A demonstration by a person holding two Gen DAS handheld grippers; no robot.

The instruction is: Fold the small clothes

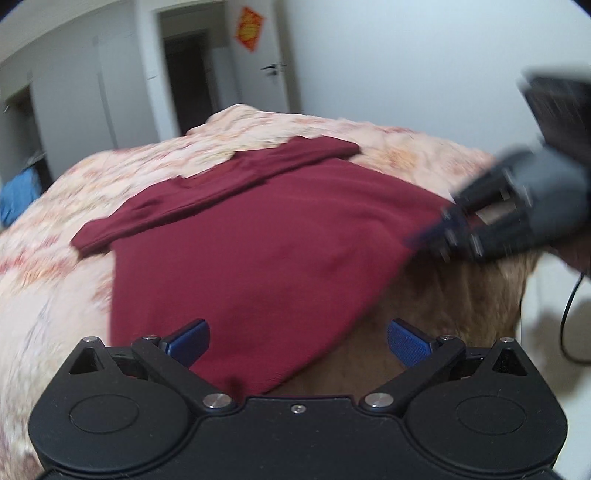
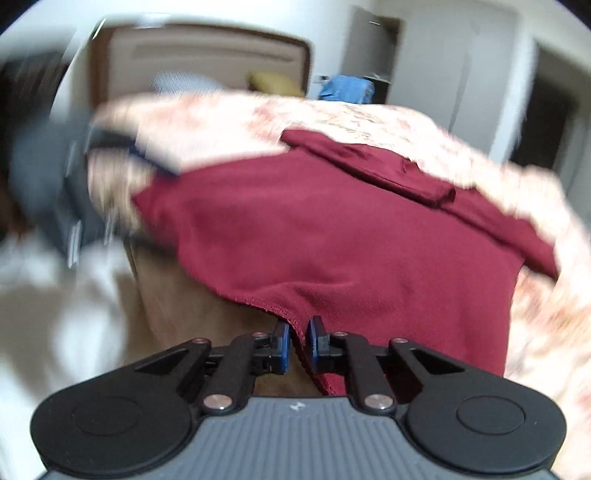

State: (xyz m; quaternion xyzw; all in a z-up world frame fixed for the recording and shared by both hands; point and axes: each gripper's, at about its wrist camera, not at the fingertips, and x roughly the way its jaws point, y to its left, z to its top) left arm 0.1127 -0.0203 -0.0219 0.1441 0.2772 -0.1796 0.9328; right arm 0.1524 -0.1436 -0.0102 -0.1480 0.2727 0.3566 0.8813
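Dark red garment [image 1: 258, 236] lies spread on a bed with a pink-and-cream floral quilt [image 1: 147, 166]. Its near part overhangs the brown bed edge [image 1: 443, 295]; a long folded strip, probably a sleeve, lies across its far side.

Left wrist view: left hand-held gripper [image 1: 297, 339] has its blue fingertips [image 1: 192, 338] spread wide, nothing pinched between them. The garment's near corner lies below and between them; contact cannot be told. The right hand-held gripper [image 1: 436, 232] shows here from outside, blurred, at the garment's right corner, where the cloth draws to a point at its tips. Only this view shows, beyond the garment, a white door [image 1: 262, 70] with a lever handle and a red-and-yellow diamond decoration [image 1: 249, 29], a dark doorway beside it, and a black cable [image 1: 565, 314] right of the bed edge.

Right wrist view: right hand-held gripper [image 2: 297, 339] is nearly closed, its blue pads [image 2: 282, 341] pinching the garment's stitched hem, which runs down between them. The left hand-held gripper [image 2: 155, 162] appears as a blurred shape at the garment's left corner, above the quilt. Only this view shows a brown-framed headboard [image 2: 207, 55] beyond the garment and a yellowish pillow [image 2: 273, 83].

A blue bundle [image 2: 345, 88] beyond the bed appears in both views.
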